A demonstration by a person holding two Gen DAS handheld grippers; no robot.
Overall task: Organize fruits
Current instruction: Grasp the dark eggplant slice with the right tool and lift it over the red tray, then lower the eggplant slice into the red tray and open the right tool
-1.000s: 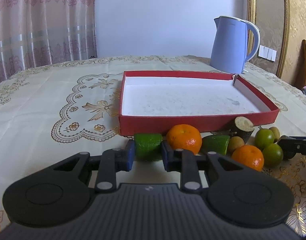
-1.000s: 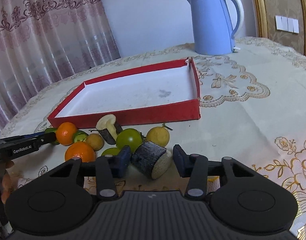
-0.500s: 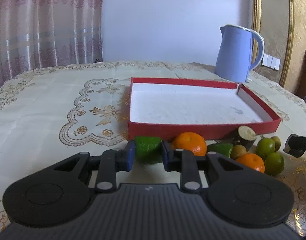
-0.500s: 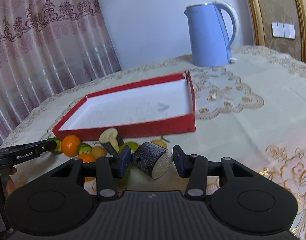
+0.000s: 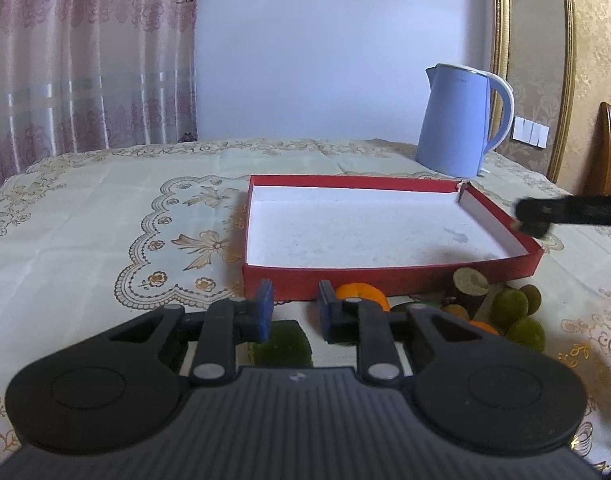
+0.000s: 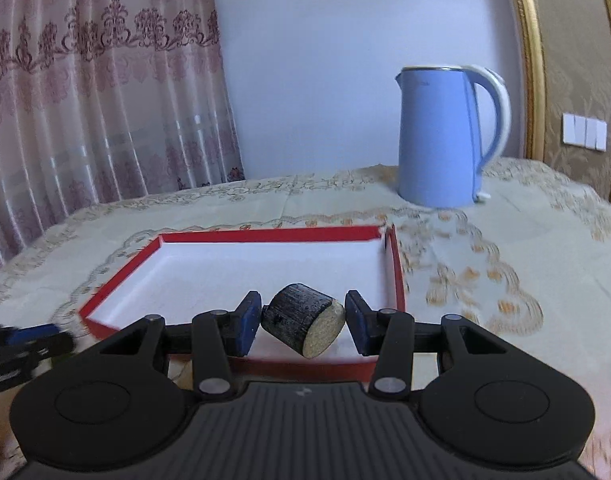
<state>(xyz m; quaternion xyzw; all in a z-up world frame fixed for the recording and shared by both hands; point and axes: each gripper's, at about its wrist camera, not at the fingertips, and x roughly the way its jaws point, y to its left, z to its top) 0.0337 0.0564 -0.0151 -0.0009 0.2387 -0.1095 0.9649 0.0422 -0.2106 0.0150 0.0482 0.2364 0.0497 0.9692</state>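
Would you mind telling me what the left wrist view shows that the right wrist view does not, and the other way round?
Only the left wrist view: loose fruit along the near wall of the red box, namely an orange, round green fruits, a dark stub and a green piece below the left gripper. Only the right wrist view: the right gripper clamped on a dark chunk. Both: the empty box, the blue kettle, the embroidered tablecloth and the curtain.
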